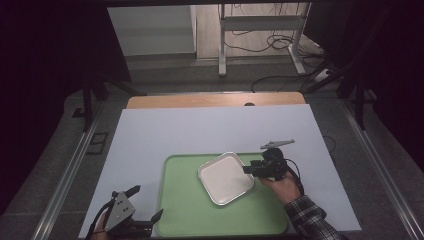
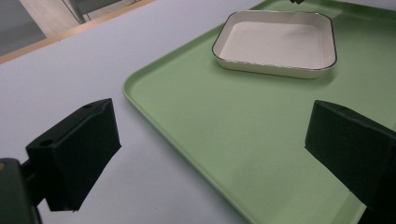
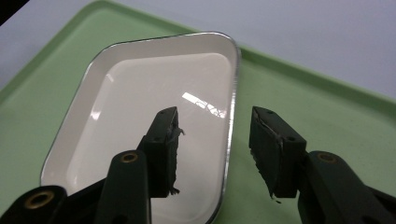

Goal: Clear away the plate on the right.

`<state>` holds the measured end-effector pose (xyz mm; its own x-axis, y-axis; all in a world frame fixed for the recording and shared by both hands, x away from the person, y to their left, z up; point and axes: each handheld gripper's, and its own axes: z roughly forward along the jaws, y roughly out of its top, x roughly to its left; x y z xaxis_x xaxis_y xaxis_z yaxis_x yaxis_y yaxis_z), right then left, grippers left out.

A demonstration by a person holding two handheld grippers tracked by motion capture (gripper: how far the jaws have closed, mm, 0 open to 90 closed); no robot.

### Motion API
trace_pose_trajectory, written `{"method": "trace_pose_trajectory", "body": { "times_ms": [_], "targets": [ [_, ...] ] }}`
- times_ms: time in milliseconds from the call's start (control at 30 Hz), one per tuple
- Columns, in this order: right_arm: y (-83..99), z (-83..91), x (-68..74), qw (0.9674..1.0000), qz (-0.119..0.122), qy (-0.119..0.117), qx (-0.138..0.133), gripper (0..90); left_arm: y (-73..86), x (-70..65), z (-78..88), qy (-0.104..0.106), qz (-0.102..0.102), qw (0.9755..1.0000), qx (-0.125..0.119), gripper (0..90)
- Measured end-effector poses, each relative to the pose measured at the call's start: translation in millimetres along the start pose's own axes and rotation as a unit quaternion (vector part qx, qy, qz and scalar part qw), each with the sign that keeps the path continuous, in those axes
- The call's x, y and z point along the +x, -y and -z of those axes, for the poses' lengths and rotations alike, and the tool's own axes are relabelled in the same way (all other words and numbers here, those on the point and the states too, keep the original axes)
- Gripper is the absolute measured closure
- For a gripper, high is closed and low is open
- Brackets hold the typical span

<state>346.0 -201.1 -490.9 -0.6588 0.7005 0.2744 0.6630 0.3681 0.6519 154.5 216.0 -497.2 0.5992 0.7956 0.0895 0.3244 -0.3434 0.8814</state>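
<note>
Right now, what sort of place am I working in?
Probably a lab or recording workshop, not a kitchen. A table under a pale sheet holds just a green tray and a white dish; dark curtains flank it, and loose cables trail across the bare floor behind.

You are looking at a white dish (image 3: 140, 116) that is showing a glossy, enamel-like glaze with a thin dark rim and catching reflections. The green tray (image 2: 224, 121) is presenting smooth, matt plastic. The counter (image 1: 200, 130) is wearing a matt pale sheet over a wooden edge. The right claw (image 3: 212, 149) pads are showing frayed, rough black rubber.
</note>
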Motion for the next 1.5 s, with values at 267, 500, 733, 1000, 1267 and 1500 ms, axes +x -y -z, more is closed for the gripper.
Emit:
{"method": "trace_pose_trajectory", "body": {
  "times_ms": [267, 500, 733, 1000, 1267, 1500],
  "targets": [
    [9.4, 8.0, 24.3, 0.9982, 0.058, -0.013, 0.003, 58.7, 0.1, -0.1, 0.2, 0.000, 0.001, 1.0000, -0.001, 2.8],
    [22.6, 15.5, 43.9, 0.9959, 0.081, -0.035, 0.016, 73.6, 0.0, -0.2, 0.1, 0.000, -0.001, 1.0000, 0.000, 2.8],
    [33.8, 15.3, 61.1, 0.9914, 0.112, -0.055, 0.039, 89.4, -0.1, -0.3, 0.0, 0.000, -0.002, 1.0000, 0.000, 2.8],
    [41.8, -0.9, 73.9, 0.9846, 0.146, -0.049, 0.083, 89.9, -0.2, -0.4, -0.2, 0.000, -0.003, 1.0000, 0.001, 2.8],
    [42.7, -9.8, 74.4, 0.9836, 0.148, -0.054, 0.089, 89.9, -0.3, -0.6, -0.5, 0.000, -0.003, 1.0000, 0.002, 2.8],
    [40.5, -24.0, 86.1, 0.9817, 0.155, -0.068, 0.087, 89.9, -0.4, -0.8, -0.8, 0.000, -0.003, 1.0000, 0.002, 2.8]
  ]
}}
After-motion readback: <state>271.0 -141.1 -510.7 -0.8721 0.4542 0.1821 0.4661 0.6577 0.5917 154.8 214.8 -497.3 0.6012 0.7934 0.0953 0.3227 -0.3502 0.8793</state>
